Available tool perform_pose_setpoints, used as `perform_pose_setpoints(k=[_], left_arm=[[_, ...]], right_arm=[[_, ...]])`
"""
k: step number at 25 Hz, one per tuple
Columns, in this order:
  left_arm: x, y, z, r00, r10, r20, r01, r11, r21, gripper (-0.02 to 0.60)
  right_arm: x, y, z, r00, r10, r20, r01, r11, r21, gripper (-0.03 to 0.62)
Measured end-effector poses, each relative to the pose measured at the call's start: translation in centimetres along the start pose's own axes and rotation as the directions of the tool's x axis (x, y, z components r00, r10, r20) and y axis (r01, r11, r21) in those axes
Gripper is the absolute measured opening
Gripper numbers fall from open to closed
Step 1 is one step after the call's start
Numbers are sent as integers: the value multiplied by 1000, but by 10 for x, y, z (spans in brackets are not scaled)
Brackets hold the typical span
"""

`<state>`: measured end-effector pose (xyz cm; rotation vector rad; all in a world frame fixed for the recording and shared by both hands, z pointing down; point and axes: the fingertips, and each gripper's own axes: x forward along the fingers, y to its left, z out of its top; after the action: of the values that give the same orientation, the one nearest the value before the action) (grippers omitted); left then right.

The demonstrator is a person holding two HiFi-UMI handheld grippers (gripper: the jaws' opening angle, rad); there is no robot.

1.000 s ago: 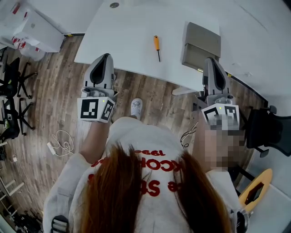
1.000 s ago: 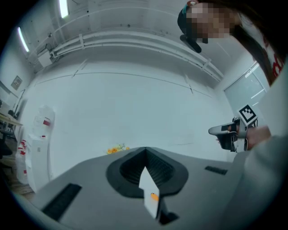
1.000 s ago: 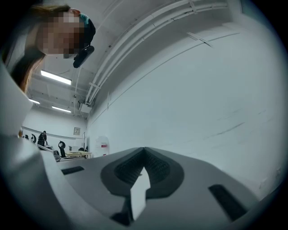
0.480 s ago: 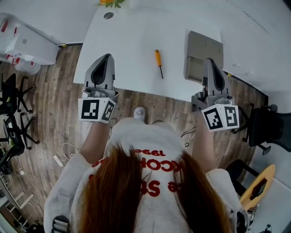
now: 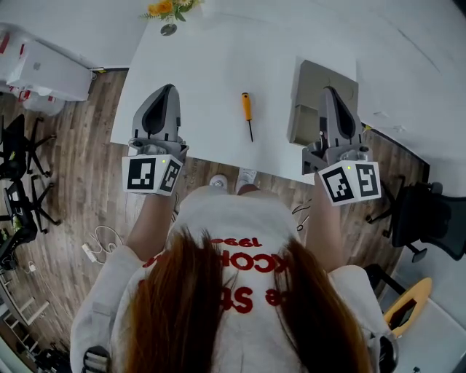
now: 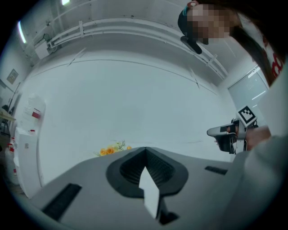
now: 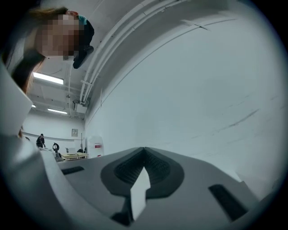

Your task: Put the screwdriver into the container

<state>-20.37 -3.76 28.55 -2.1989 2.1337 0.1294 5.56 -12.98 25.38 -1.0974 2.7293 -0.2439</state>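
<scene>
**Here, two shut, empty tools reach a white table's near edge**

Nearest, the left tool (image 5: 166,89) and right tool (image 5: 329,92) both have their jaws pressed together, holding nothing. Beyond them, the orange-handled screwdriver (image 5: 248,114) lies on the table (image 5: 211,65) between the tools. The grey container (image 5: 312,81) sits to its right, apart from it and partly covered by the right tool. Yellow flowers (image 5: 166,9) stand at the far edge. Wood floor (image 5: 80,189) lies around the table.

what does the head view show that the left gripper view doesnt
Head view only: the screwdriver and grey container on the white table, and the wooden floor.
Left gripper view only: a close look along the left gripper, jaws together, nothing between them.
Both: the orange flowers and the right gripper.
</scene>
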Motion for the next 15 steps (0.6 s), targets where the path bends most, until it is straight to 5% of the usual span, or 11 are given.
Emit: perform_pose_setpoints(k=[7,15], left_arm=[[31,-5,-3,996,86,22,-86,996,8,0],[47,-2,-22,993,111,-27,-111,994,-6,0]], right_arm=[[47,-10,-2,990,138,-24,-138,990,-5,5],[70,-21,-38,983,143,-119,-137,989,61,5]])
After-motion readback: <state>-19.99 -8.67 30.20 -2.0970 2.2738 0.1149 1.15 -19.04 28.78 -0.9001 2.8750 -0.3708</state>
